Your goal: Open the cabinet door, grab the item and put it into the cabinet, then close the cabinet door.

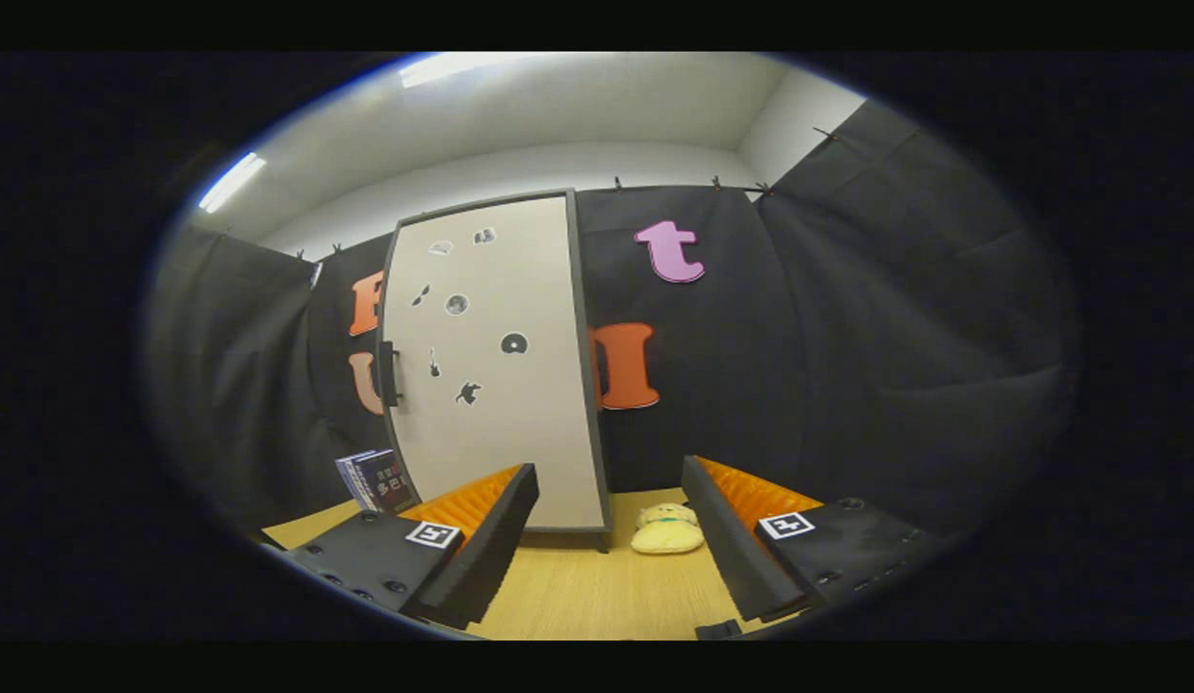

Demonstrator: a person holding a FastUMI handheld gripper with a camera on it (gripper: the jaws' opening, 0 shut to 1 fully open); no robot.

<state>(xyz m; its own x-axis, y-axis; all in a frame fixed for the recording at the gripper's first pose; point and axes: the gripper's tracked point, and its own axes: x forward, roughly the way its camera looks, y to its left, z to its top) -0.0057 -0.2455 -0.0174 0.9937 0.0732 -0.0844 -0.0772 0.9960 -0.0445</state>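
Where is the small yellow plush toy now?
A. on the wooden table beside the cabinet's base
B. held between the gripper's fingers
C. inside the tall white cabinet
A: the small yellow plush toy lies on the wooden table beside the closed tall white cabinet, beyond the open gripper.

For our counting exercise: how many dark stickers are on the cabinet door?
7 on the cabinet door: two near the top, two below them, one disc at mid-height, two beside the handle. The open fingers hide none.
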